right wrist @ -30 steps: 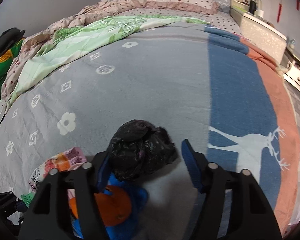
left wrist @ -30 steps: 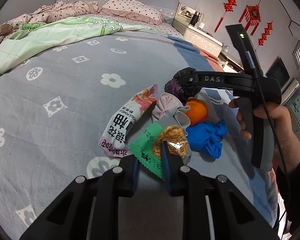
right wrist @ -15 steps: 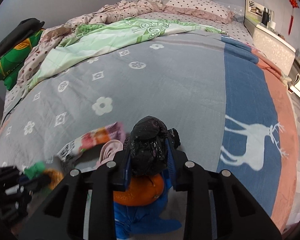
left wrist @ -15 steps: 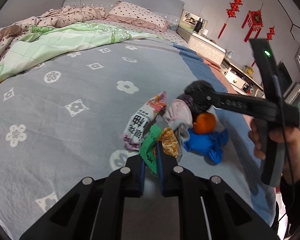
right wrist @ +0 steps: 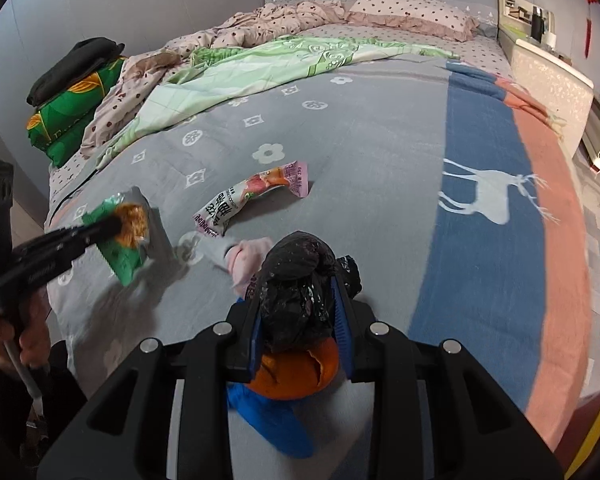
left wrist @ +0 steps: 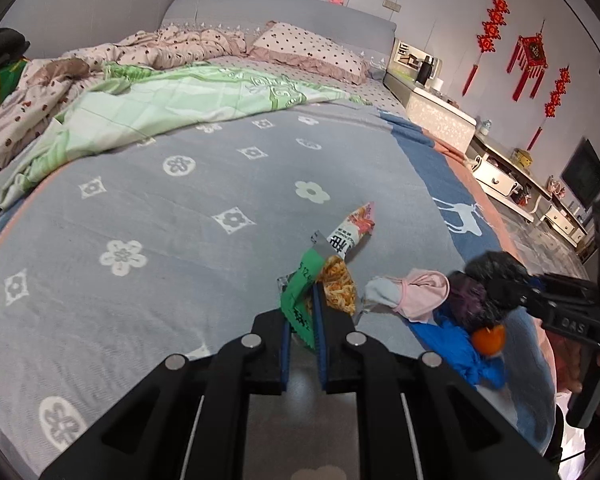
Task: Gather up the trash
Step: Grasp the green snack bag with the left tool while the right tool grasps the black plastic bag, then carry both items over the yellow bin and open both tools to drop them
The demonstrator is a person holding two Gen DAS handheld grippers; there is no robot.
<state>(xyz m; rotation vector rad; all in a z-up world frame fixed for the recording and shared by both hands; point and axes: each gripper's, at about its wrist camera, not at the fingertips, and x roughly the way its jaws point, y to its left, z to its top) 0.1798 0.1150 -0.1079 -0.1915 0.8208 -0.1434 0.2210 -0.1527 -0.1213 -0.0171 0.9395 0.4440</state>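
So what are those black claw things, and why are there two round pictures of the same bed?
Those claws are hand-held grabbers; a person squeezes one in each hand. Each carries a small camera, so one picture looks along the left gripper and the other along the right gripper. The left one pinches a green snack wrapper. The right one grips a crumpled black plastic bag. On the grey blanket lie a pink and white wrapper, an orange peel, a blue glove and a pink and grey cloth.
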